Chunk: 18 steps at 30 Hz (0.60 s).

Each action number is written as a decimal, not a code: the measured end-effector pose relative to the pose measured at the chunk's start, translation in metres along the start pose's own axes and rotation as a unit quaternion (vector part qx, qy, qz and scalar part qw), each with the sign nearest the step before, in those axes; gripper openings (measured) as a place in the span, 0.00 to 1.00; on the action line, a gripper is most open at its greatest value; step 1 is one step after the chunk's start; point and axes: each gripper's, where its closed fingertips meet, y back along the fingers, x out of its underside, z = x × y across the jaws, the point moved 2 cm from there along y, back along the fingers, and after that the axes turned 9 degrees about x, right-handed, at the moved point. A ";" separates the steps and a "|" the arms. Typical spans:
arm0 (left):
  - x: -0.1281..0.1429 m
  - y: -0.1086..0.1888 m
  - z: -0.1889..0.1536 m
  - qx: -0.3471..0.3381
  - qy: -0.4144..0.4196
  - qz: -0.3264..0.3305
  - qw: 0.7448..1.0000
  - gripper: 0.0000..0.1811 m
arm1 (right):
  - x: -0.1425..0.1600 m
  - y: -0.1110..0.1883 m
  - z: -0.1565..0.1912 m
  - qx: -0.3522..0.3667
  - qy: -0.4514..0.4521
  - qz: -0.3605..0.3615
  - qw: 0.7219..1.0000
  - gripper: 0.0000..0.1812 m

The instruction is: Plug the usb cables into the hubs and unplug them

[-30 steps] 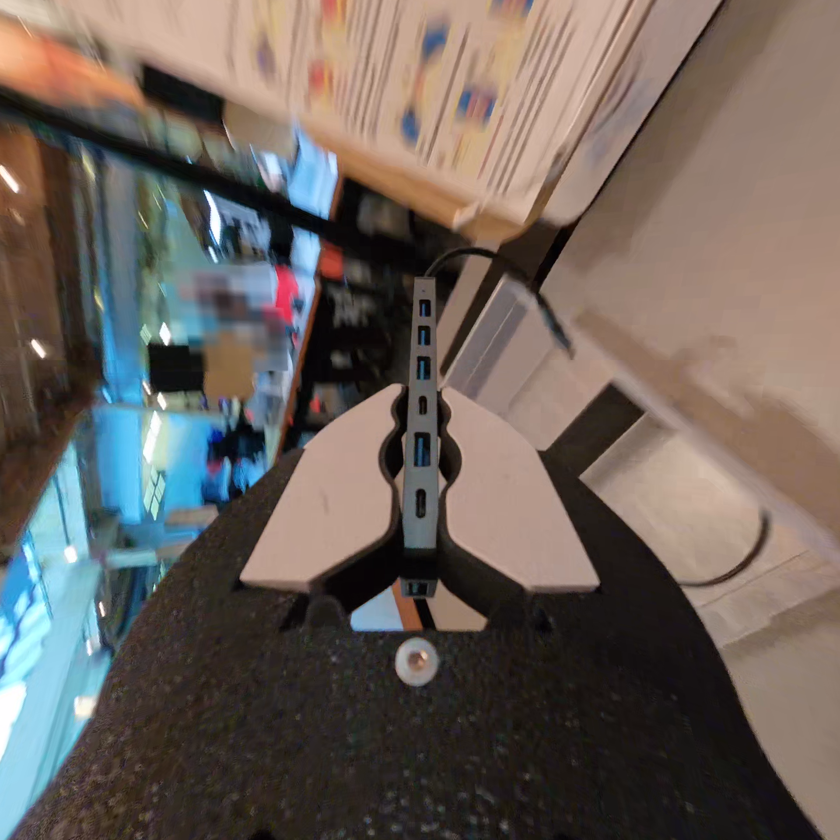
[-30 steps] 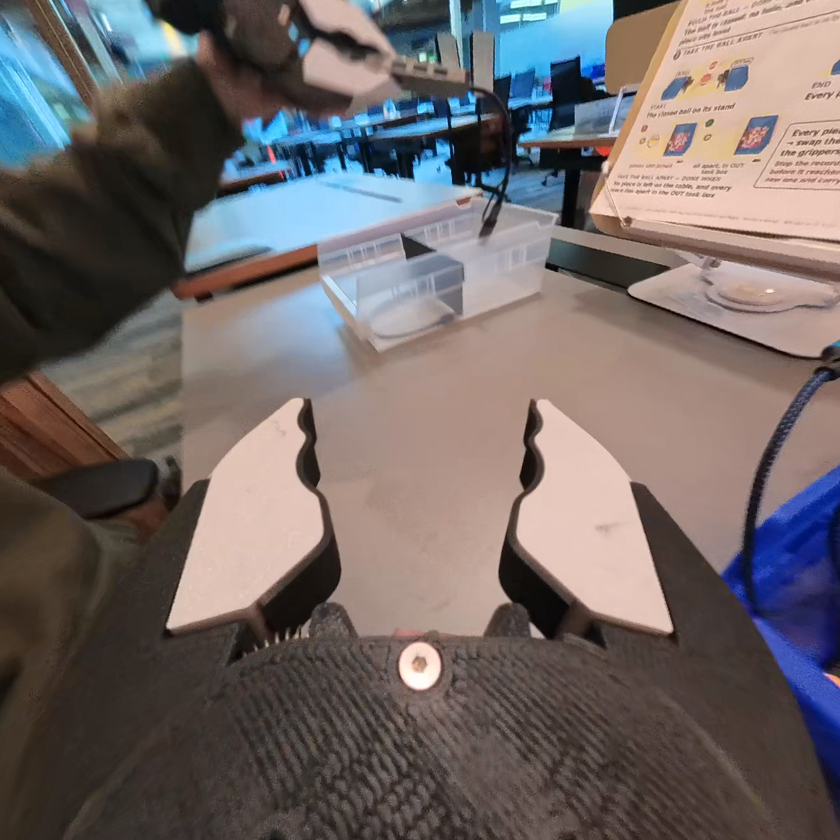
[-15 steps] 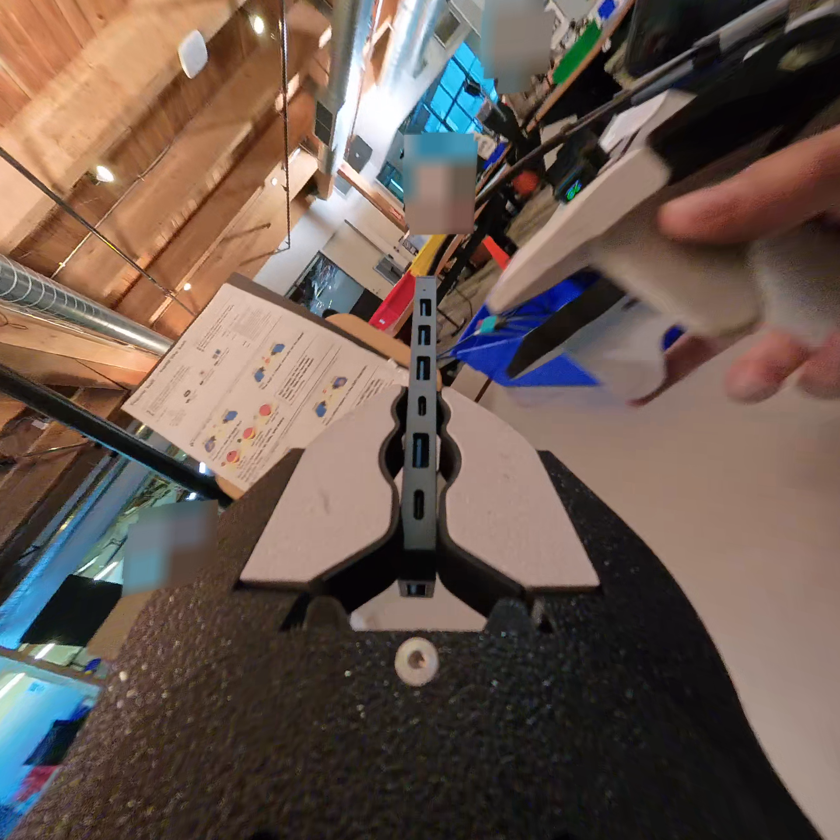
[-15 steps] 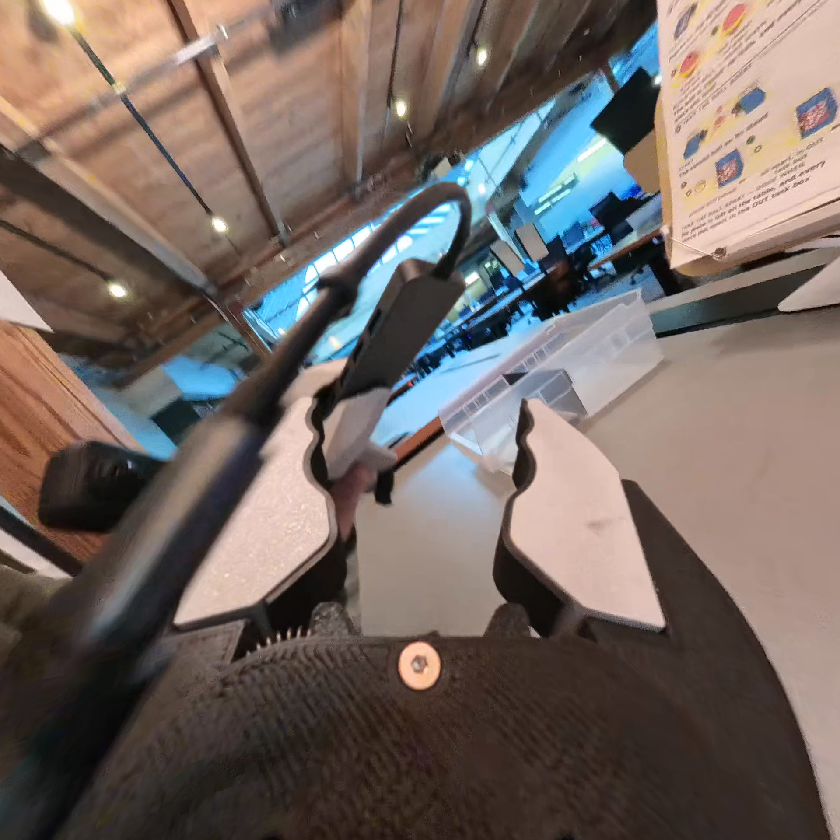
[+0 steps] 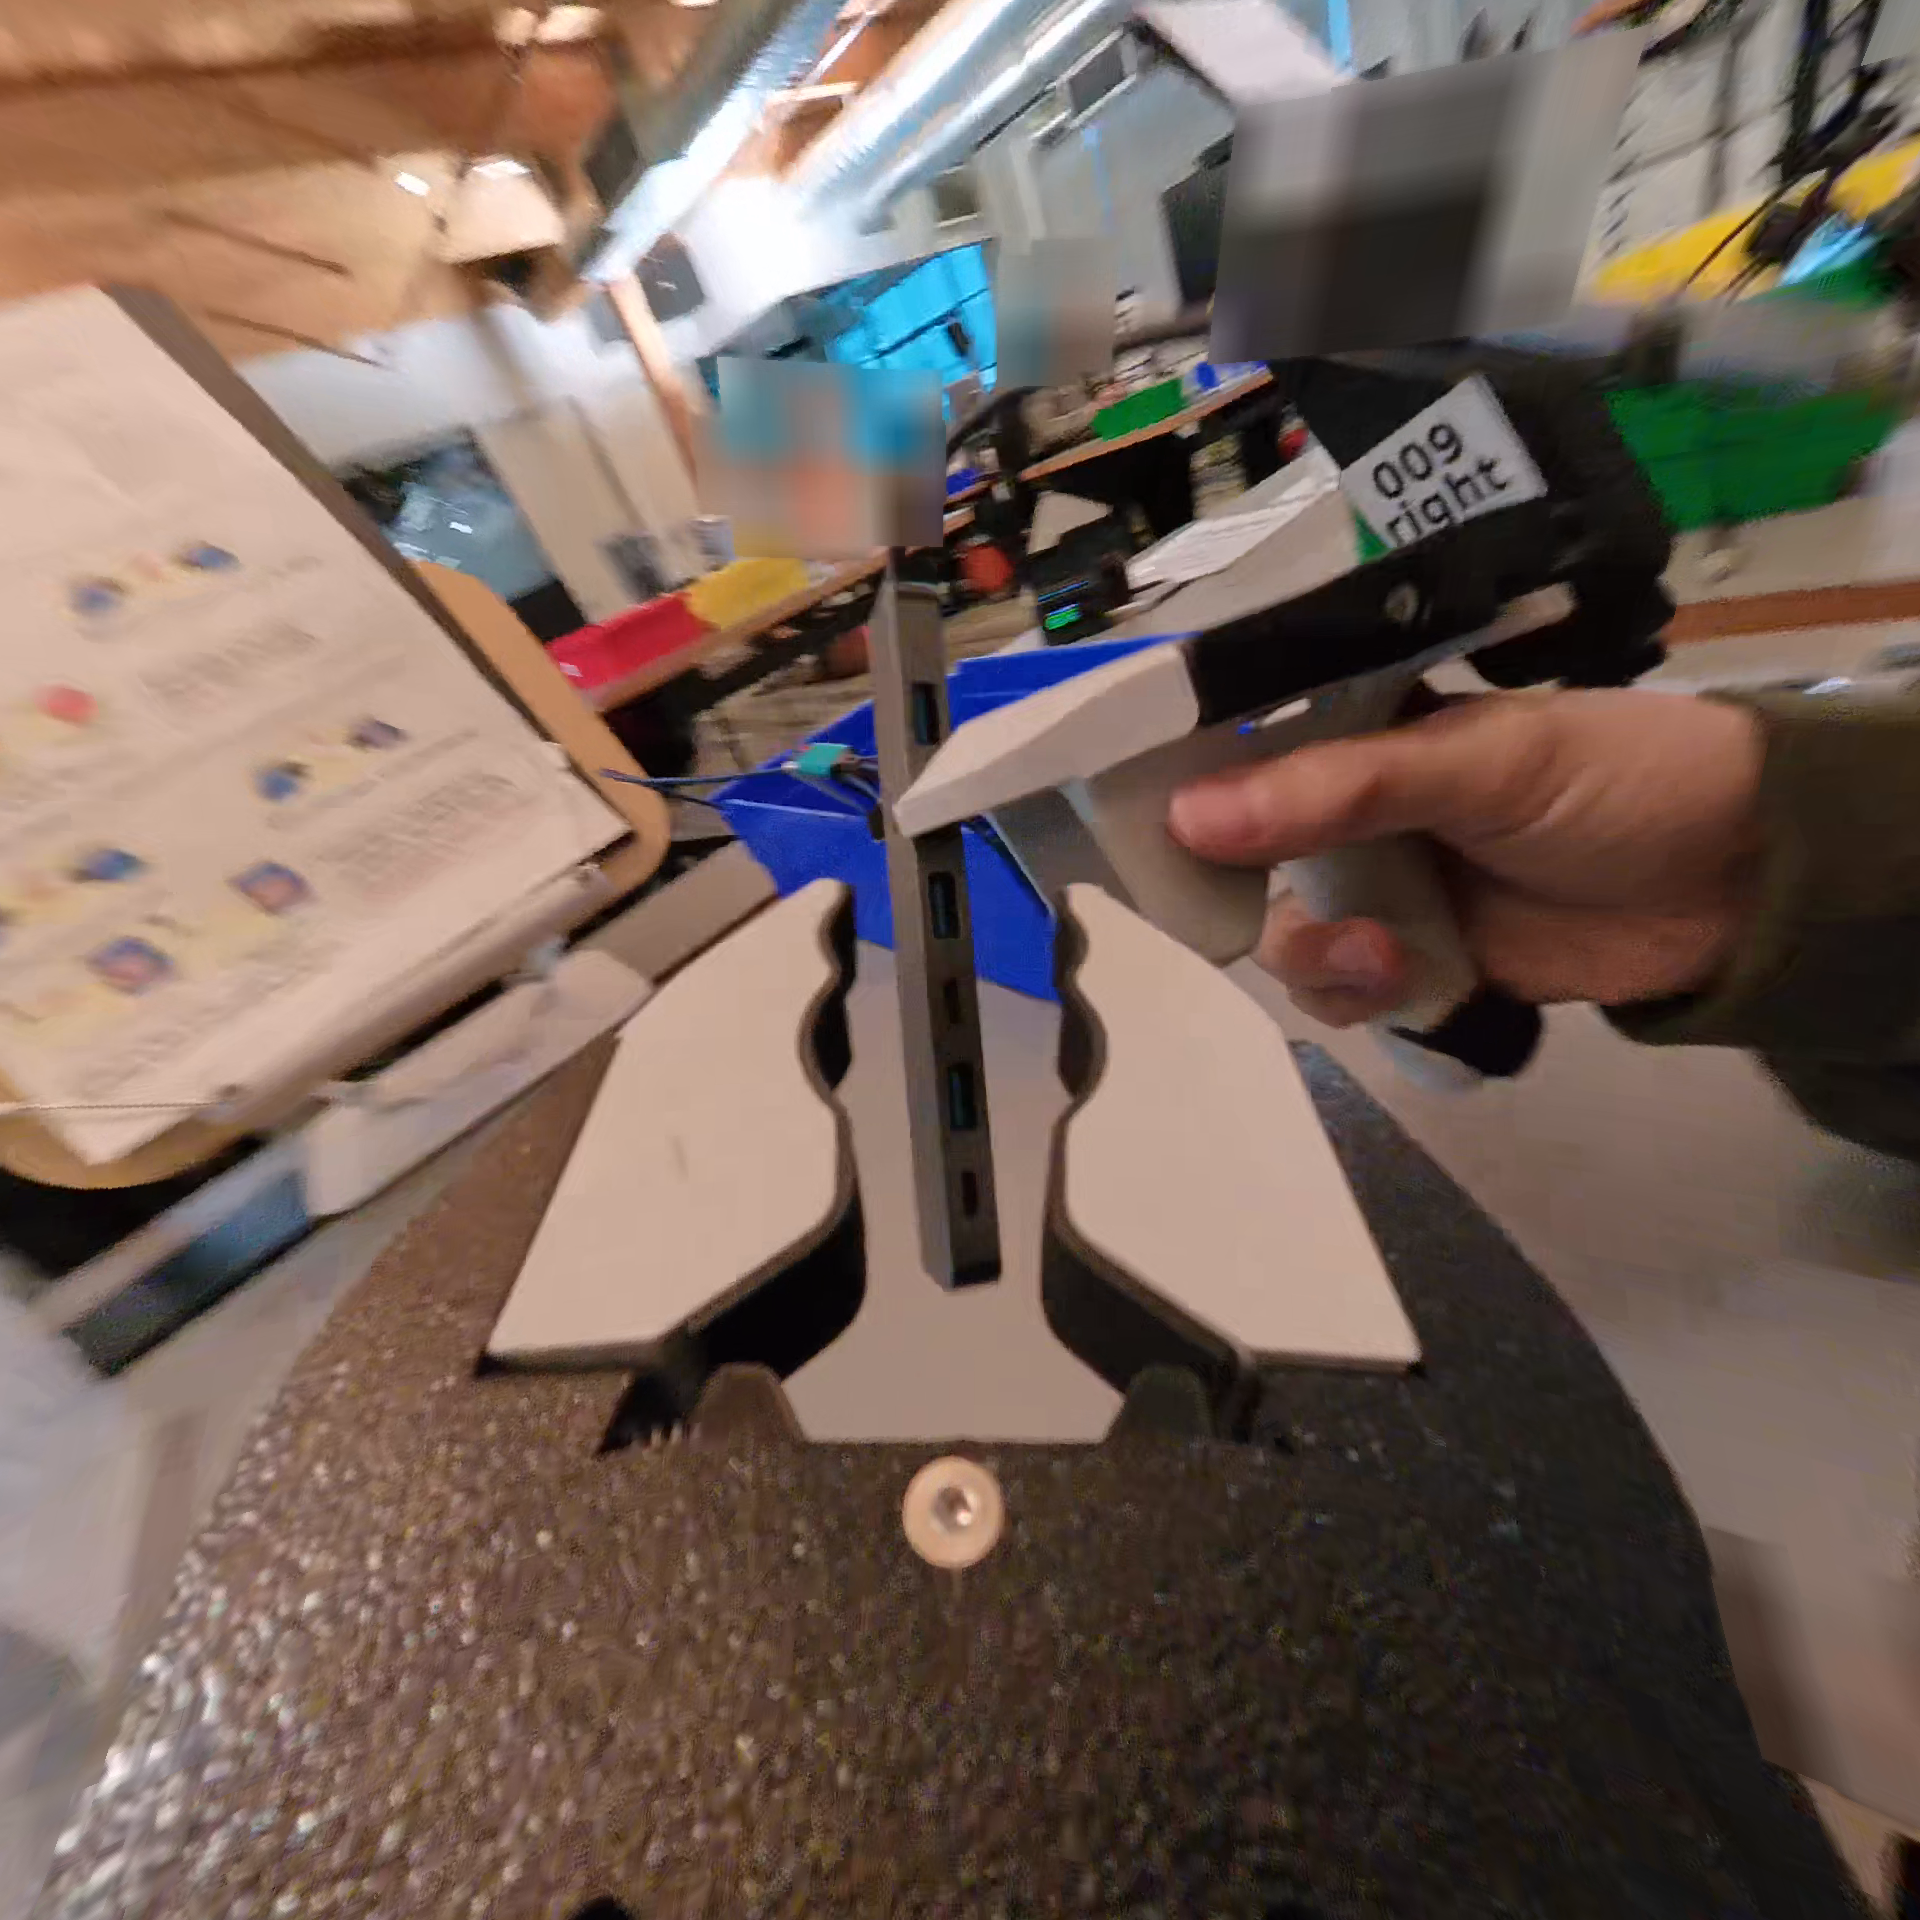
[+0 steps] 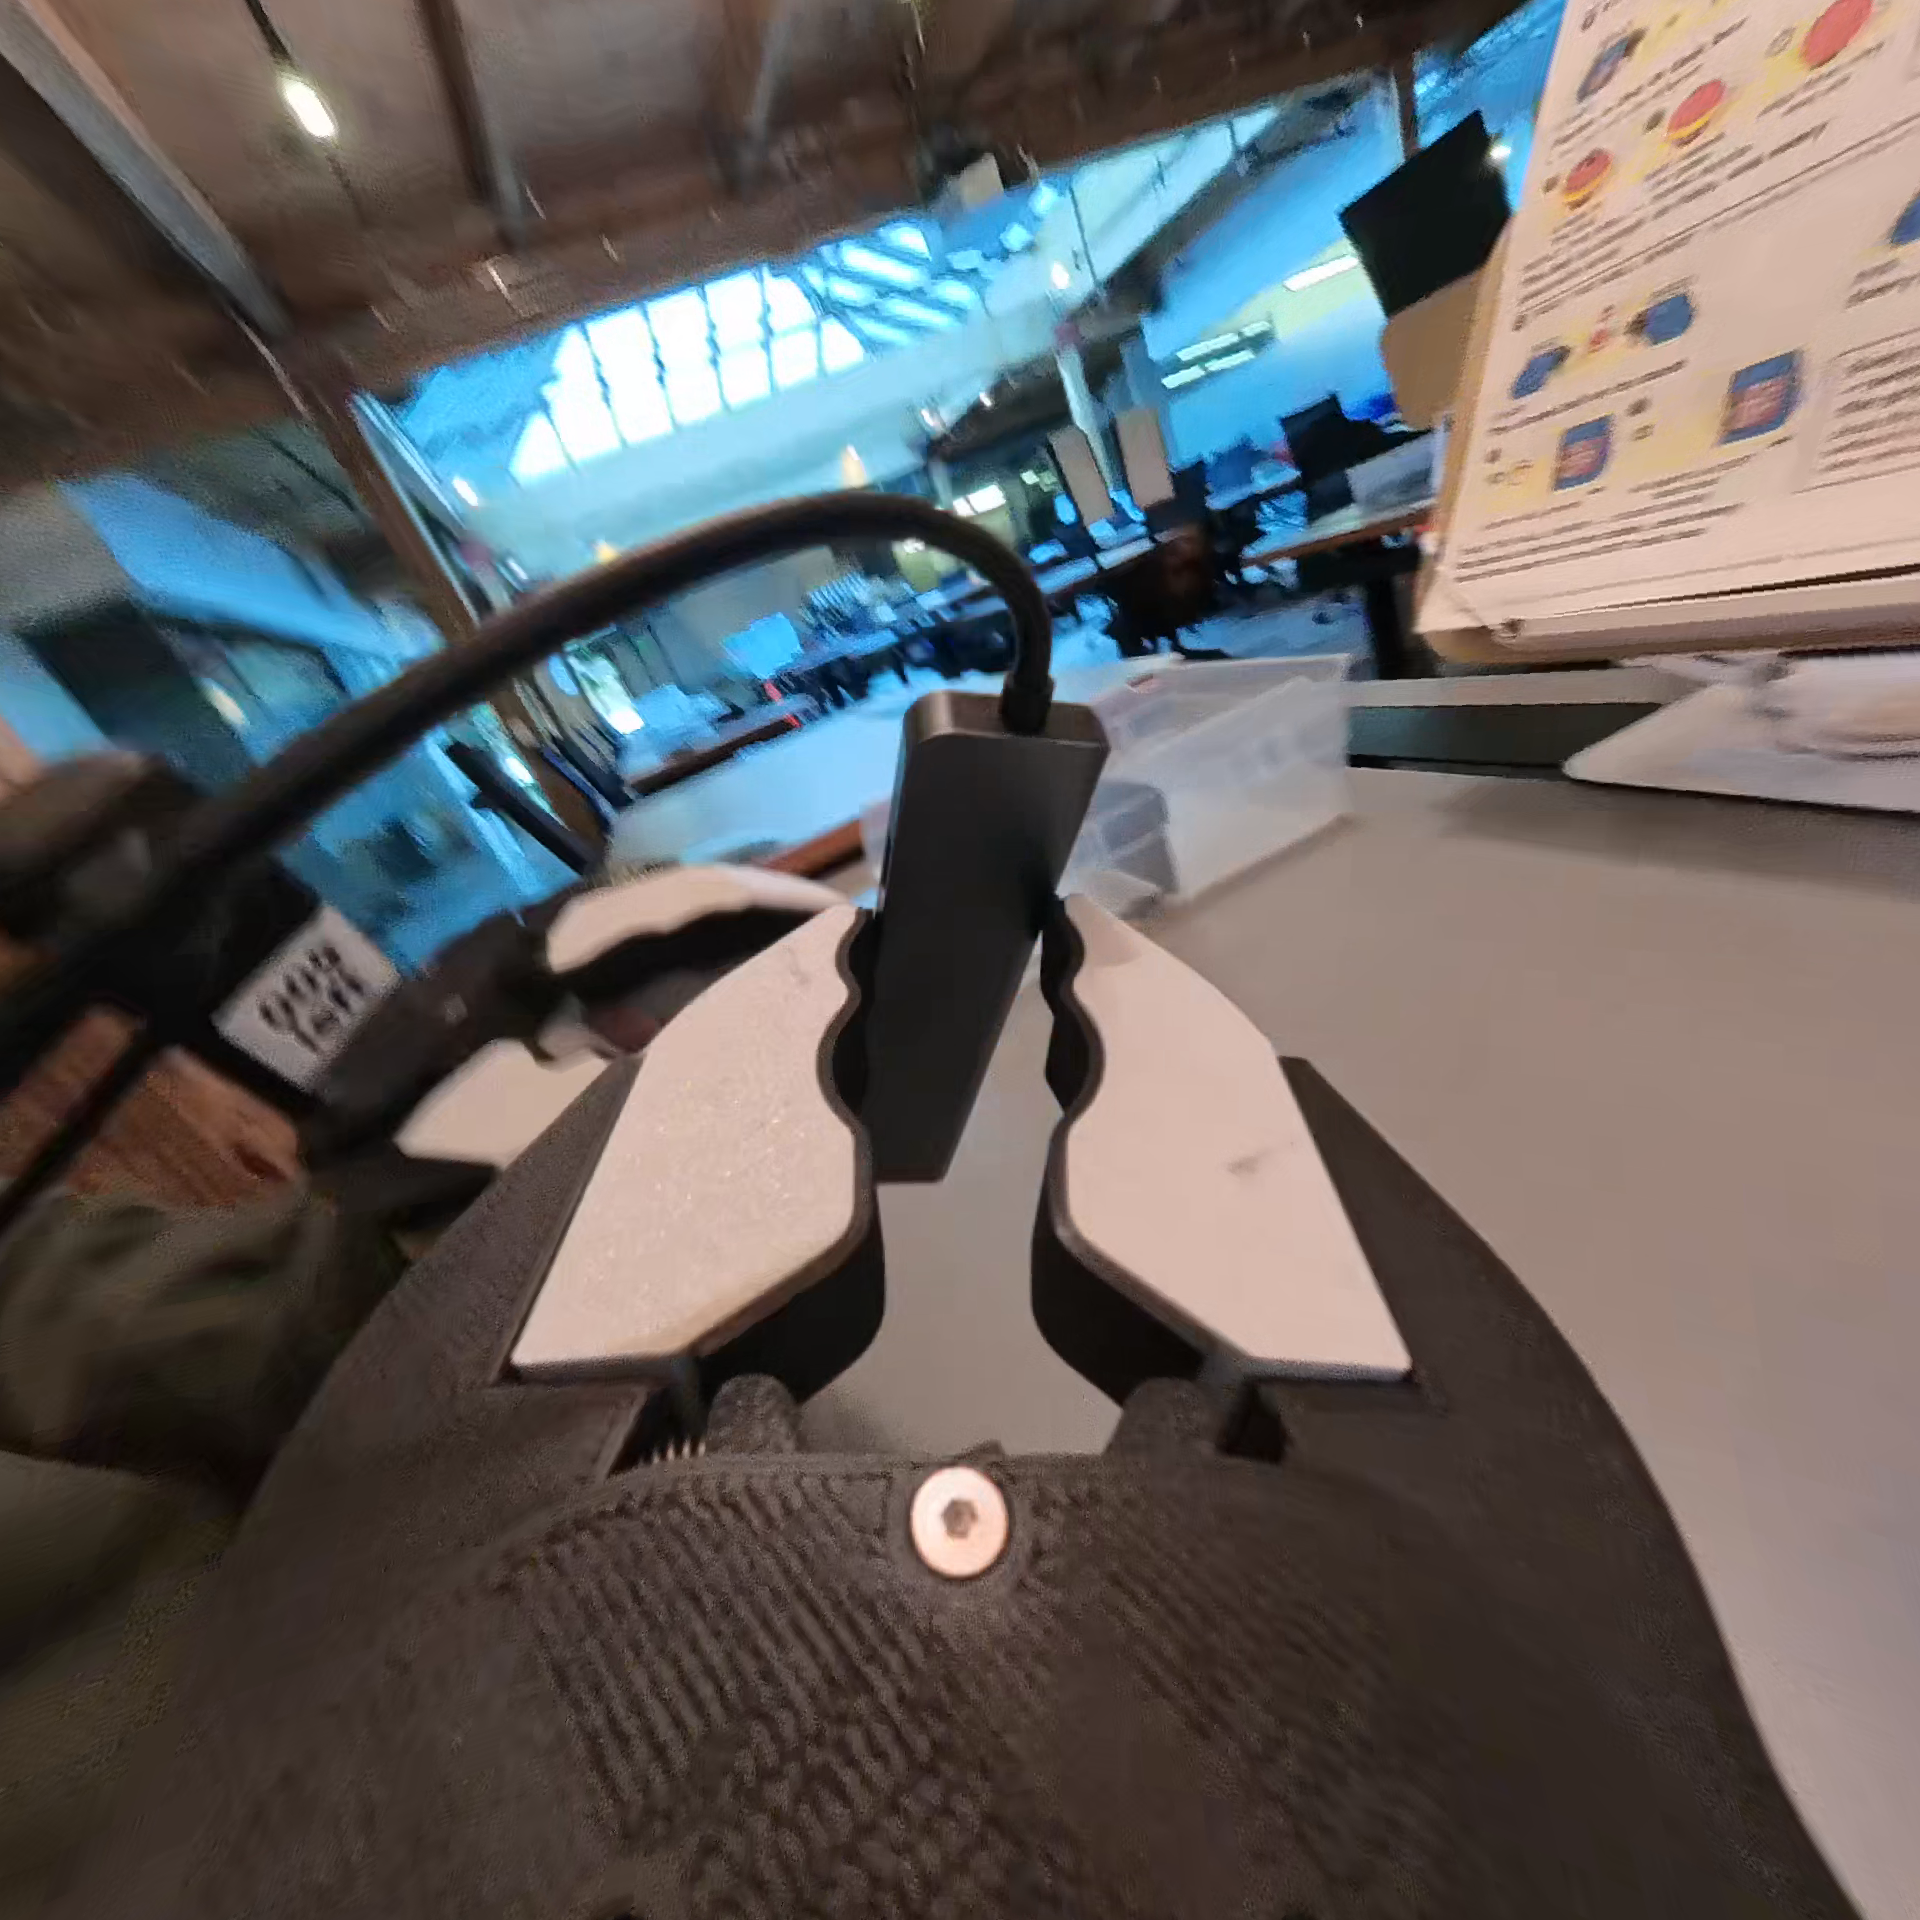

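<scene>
The grey hub is changing owners. Half a second ago the left gripper was clamping the hub at its lower end; now its jaws are standing slightly apart, with a visible gap on each side of the hub body, so it is no longer carrying any load. The right gripper, which was gaping wide, is now pinching the hub between its fingertips, and the hub is standing upright ahead of that tool with its black lead arching up and back over the left finger. From the left tool, the right gripper is crossing in from the right, gripped by the person's hand, and is biting the hub above the left fingertips. The port row is facing the left tool. The blue bin, ahead of the left tool and behind the hub, is showing a teal-ended cable. In my judgement the handover is completing: the left tool is being freed to fetch a cable, and no plug is yet seated in any port.
</scene>
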 end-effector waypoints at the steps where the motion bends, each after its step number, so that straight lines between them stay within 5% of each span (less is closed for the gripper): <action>1: -0.002 0.004 0.003 0.019 0.029 -0.007 0.999 0.21 | 0.002 0.002 -0.004 0.012 0.032 0.022 0.999 0.17; 6: -0.008 0.000 0.022 0.104 0.179 0.043 0.977 0.24 | 0.020 0.000 -0.010 0.078 0.190 0.118 0.971 0.16; 14: 0.009 -0.024 0.009 0.120 0.145 0.144 0.972 0.13 | 0.035 -0.008 -0.008 0.132 0.284 0.152 0.938 0.16; 18: 0.004 -0.024 0.022 0.072 0.158 0.121 0.977 0.06 | 0.024 -0.008 -0.013 0.152 0.288 0.092 0.941 0.16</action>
